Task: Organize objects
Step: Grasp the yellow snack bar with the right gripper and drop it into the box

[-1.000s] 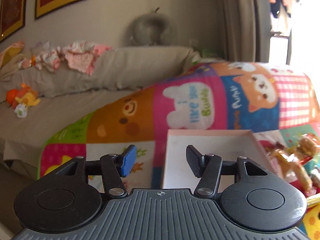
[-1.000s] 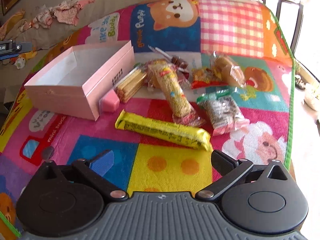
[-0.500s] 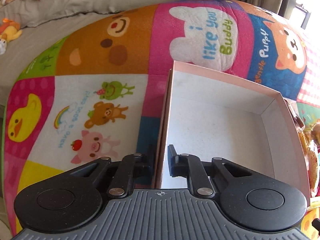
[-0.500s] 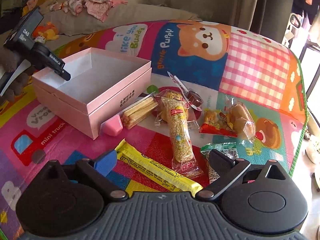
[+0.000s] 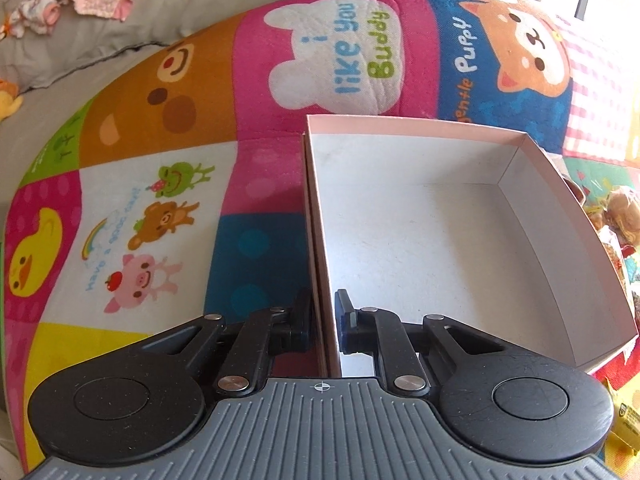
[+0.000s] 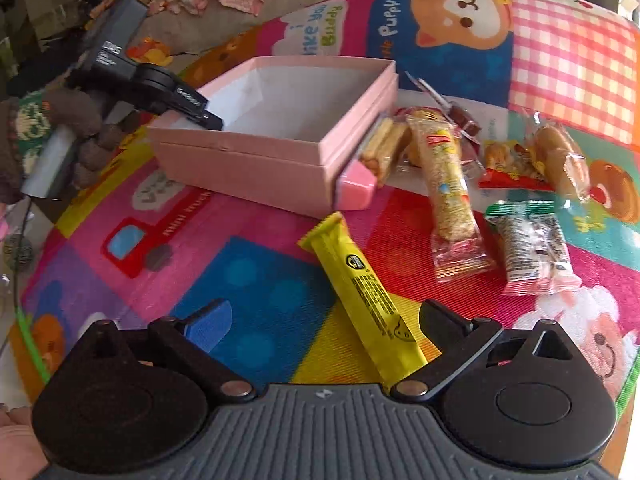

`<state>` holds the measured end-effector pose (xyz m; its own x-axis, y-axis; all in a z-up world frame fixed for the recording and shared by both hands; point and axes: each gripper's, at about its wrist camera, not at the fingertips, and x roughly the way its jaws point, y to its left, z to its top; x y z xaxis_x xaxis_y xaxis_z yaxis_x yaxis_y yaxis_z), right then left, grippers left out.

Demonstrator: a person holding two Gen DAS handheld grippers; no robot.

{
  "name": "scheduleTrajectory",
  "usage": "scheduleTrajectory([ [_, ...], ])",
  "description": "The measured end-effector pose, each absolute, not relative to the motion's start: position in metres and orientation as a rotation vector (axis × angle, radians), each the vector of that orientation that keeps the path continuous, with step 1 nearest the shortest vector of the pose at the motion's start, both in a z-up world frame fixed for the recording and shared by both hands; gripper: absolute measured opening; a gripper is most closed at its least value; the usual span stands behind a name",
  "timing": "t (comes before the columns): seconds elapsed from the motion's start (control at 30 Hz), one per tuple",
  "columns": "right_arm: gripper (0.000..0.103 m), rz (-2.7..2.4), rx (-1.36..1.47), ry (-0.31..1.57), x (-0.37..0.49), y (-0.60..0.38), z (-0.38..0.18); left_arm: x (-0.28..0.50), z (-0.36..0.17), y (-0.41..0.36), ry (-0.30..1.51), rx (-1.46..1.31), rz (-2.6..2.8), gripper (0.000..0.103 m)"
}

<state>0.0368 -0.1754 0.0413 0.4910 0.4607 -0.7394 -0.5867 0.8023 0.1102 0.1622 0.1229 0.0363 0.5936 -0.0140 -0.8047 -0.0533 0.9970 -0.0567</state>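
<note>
Currently, left wrist view: the left gripper (image 5: 324, 316) is clamped on the near-left wall of the pink box (image 5: 536, 216), one finger outside the wall, one inside. The box is seen open-topped with a white interior, and nothing is seen inside it. It sits on the cartoon play mat (image 5: 160, 184), extending ahead and to the right of the claw. A few wrapped snacks (image 5: 618, 216) are partly visible past the box's right wall, too cropped to identify.

Right wrist view: the right gripper (image 6: 326, 326) is held with its fingers wide apart, nothing touched by the pads. The yellow wrapped bar (image 6: 364, 292) lies on the mat between the fingers, running from the claw's base up and to the left. The pink box (image 6: 256, 164) is seen ahead and left of the claw, again with nothing visible in it; the left gripper (image 6: 208, 120) is seen closed on its far-left wall. A pink eraser-like block (image 6: 356, 186) is touching the box's near-right corner. Right of the box, ahead of the claw, a cluster of packets is laid on the mat: a pack of biscuit sticks (image 6: 380, 144) just beside the box wall, a long cereal bar (image 6: 450, 192), a dark-filled clear packet (image 6: 528, 244) and bread-like packs (image 6: 556, 160) farther right.
</note>
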Motion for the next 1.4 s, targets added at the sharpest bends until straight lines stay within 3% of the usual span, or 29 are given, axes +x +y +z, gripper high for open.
scheduleTrajectory([
  [0.13, 0.098, 0.588, -0.291, 0.782, 0.039, -0.165, 0.043, 0.16, 0.034, 0.121, 0.934, -0.082, 0.02, 0.013],
  [0.27, 0.07, 0.522, -0.293, 0.877, 0.069, -0.168, 0.026, 0.158, 0.031, 0.124, 0.931, -0.108, 0.019, 0.013],
  [0.33, 0.065, 0.512, -0.233, 0.891, 0.073, -0.176, 0.026, 0.158, 0.032, 0.123, 0.93, -0.108, 0.022, 0.013],
  [0.4, 0.048, 0.515, -0.229, 0.909, 0.067, -0.177, 0.031, 0.158, 0.032, 0.123, 0.931, -0.108, 0.023, 0.013],
  [0.47, 0.023, 0.551, -0.215, 0.95, 0.058, -0.176, 0.036, 0.158, 0.032, 0.124, 0.93, -0.108, 0.021, 0.013],
  [0.5, 0.022, 0.574, -0.199, 0.987, 0.053, -0.174, 0.039, 0.158, 0.032, 0.124, 0.93, -0.111, 0.019, 0.013],
  [0.67, 0.022, 0.605, -0.111, 1.041, 0.045, -0.168, 0.065, 0.154, 0.032, 0.128, 0.922, -0.13, 0.0, 0.015],
  [1.0, 0.022, 0.675, 0.107, 0.865, 0.124, -0.11, 0.158, 0.153, 0.029, 0.139, 0.904, -0.203, -0.021, 0.015],
  [1.1, 0.039, 0.718, 0.189, 0.903, 0.167, -0.078, 0.153, 0.152, 0.029, 0.142, 0.908, -0.223, -0.018, 0.015],
  [1.23, 0.041, 0.636, 0.091, 0.804, 0.188, -0.066, 0.159, 0.148, 0.029, 0.146, 0.909, -0.244, -0.023, 0.016],
  [1.33, 0.055, 0.523, 0.036, 0.747, 0.194, -0.1, 0.158, 0.148, 0.029, 0.145, 0.907, -0.25, -0.022, 0.017],
  [1.4, 0.055, 0.452, 0.033, 0.762, 0.203, -0.126, 0.148, 0.148, 0.029, 0.144, 0.903, -0.25, -0.018, 0.017],
])
